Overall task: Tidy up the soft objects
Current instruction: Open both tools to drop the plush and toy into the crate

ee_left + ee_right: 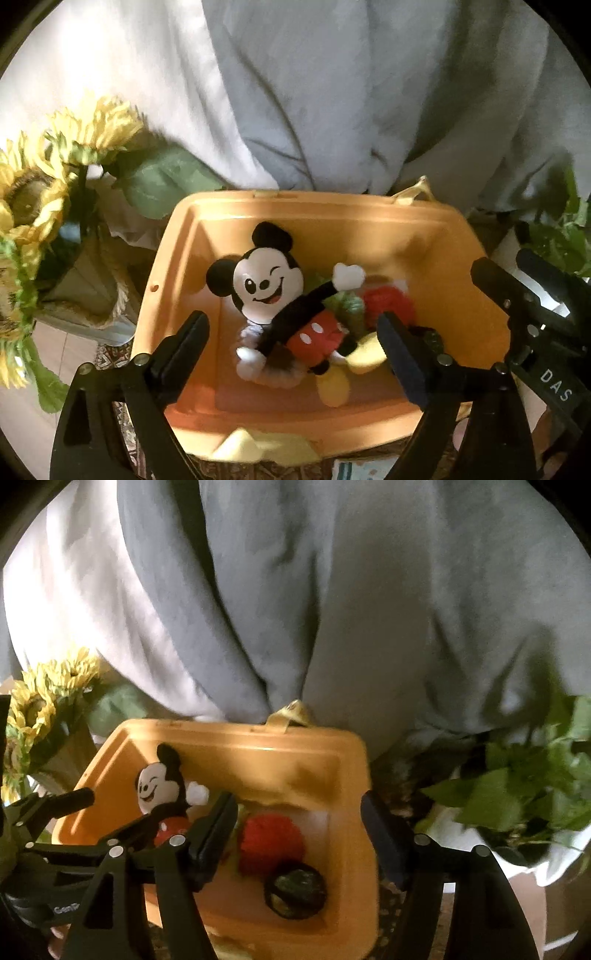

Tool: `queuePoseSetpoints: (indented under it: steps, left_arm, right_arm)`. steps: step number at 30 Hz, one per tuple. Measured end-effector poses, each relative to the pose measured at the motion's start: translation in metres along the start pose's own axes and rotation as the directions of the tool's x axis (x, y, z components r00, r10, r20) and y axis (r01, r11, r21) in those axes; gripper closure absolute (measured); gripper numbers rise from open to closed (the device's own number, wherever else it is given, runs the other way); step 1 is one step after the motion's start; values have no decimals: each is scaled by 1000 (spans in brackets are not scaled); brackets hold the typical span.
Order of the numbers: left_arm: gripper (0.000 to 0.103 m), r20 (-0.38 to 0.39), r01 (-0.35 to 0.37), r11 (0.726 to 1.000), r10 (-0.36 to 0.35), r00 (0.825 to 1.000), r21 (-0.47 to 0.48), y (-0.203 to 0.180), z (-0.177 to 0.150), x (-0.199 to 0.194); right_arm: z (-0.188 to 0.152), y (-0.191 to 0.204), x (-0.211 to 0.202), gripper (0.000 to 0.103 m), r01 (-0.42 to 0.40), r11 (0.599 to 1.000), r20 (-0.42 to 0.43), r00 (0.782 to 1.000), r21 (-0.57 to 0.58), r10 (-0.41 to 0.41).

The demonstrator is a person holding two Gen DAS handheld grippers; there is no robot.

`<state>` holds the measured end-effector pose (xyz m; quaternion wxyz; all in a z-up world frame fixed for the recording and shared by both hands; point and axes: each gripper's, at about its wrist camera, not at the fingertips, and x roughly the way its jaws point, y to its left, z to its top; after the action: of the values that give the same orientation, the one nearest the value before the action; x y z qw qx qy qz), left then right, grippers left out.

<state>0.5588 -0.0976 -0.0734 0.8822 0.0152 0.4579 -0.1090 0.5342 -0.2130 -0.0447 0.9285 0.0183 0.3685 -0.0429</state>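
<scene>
Lying on its back inside the orange bin (pixel 177 254), the Mickey Mouse plush (pixel 280 295) has one white-gloved hand raised and its head toward the bin's far left corner. Beside it sits a red soft object (pixel 388 301), partly blurred, with a green leafy piece (pixel 347 306) between the two; what the red thing is cannot be made out. A dark ring-shaped item (pixel 295 890) rests near the bin's front, and its make is unclear. A pale yellow shape (pixel 258 446) at the bin's near rim is cut off and smeared.

The left gripper (pixel 291 345) hovers over the bin with its jaws spread wide, nothing between them. The right gripper (pixel 299 829) likewise stands spread apart above the bin's right half, pinching nothing.

Sunflowers (pixel 33 184) stand left of the bin, a green leafy plant (pixel 517 786) to its right, both partly cropped. Grey cloth (pixel 332 92) fills the background.
</scene>
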Motion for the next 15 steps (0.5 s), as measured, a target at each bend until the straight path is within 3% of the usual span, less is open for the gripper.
queuePoseSetpoints:
  steps: [9,15]
  left_arm:
    - [10,99,-27,999,24,995,31,-9,-12,-40]
    - [10,179,-67,997,62,982,23,-21,-29,-73]
  right_arm:
    - [-10,-11,-38,32,36,999,55,998,21,-37]
    - [-28,-21,-67,25,63,996,80,994,70,-68]
